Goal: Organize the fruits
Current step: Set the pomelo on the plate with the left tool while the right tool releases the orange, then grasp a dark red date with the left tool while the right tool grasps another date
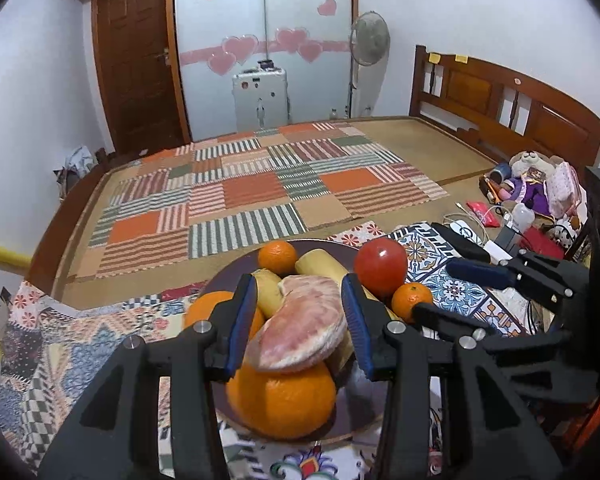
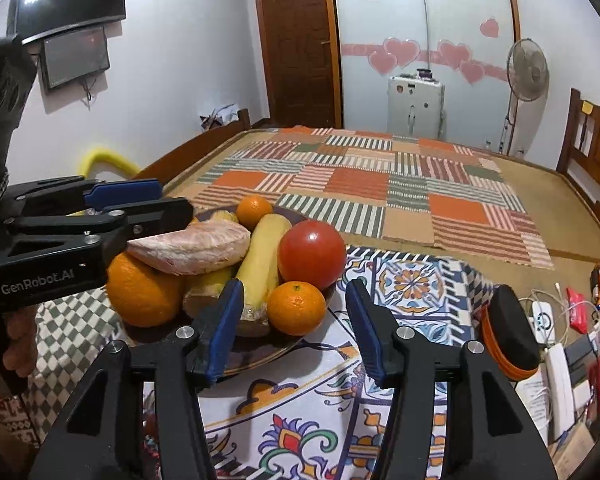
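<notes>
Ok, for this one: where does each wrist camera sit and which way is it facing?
Left wrist: on the left gripper, facing down over the fruit plate toward the bed; own fingers closed on the pomelo segment, right gripper at right.
Right wrist: on the right gripper, viewing the plate from its right side; own jaws open, empty; left gripper and the holding hand at left.
Shared: plate, pomelo segment, bed, door.

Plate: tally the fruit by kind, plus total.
Large oranges: 2
Small tangerines: 2
Bananas: 2 clear, more may be hidden in the pile
Red fruit (tomato or apple, cannot tell): 1
Peeled citrus wedge: 1
Total: 8 visible
</notes>
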{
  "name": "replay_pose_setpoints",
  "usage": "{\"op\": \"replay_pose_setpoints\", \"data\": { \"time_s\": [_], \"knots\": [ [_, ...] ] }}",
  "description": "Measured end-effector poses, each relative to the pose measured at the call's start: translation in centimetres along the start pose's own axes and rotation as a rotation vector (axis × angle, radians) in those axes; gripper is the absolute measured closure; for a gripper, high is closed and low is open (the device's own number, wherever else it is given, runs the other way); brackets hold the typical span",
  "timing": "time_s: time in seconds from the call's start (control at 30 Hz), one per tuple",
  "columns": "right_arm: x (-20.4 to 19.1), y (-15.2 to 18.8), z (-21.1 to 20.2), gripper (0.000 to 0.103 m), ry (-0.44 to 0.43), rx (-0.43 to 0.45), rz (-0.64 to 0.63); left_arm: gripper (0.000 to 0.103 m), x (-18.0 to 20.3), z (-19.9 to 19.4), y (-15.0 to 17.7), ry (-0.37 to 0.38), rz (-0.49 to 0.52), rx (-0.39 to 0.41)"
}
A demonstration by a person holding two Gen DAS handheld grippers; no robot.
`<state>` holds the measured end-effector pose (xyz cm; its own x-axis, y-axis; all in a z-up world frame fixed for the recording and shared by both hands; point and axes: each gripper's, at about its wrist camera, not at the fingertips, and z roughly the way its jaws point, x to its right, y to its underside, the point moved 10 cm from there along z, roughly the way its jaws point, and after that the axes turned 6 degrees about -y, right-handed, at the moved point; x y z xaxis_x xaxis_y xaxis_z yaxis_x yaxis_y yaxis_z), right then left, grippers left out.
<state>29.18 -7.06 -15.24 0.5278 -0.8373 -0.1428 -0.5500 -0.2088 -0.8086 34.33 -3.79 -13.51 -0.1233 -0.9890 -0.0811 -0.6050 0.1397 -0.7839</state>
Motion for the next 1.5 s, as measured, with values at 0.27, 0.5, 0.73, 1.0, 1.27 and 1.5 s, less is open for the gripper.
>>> {"op": "replay_pose_setpoints", "data": {
  "time_s": [0.27, 0.5, 0.73, 1.0, 1.27, 1.5],
  "knots": [
    [-2.5, -1.5, -5.0, 0.053, 0.003, 0.086, -0.025, 0.059, -1.8, -7.1, -0.1, -0.025, -0.039, 0.092],
    [-5.0, -1.9, -8.6, 0.053, 0.002, 0.134, -0.046, 0.044, -2.9, -12.1, 1.1, -0.041, -0.074, 0.138],
    [-5.8, -0.3, -10.0, 0.053, -0.012, 0.128, -0.031, 0.036, -3.3, -14.4, 4.3, -0.049, -0.104, 0.111],
    [-5.6, 2.9, -9.5, 0.053, 0.005, 0.07, -0.046, 0.036, -1.2, -13.4, 8.9, -0.023, -0.09, 0.01],
    [-5.6, 6.2, -8.3, 0.053, -0.011, 0.002, -0.025, 0.036, 1.6, -10.1, 12.9, 0.053, -0.098, -0.116],
    [-5.0, 7.6, -6.8, 0.053, -0.022, -0.037, 0.003, 0.047, 2.9, -7.6, 14.8, 0.061, -0.071, -0.159]
  ]
}}
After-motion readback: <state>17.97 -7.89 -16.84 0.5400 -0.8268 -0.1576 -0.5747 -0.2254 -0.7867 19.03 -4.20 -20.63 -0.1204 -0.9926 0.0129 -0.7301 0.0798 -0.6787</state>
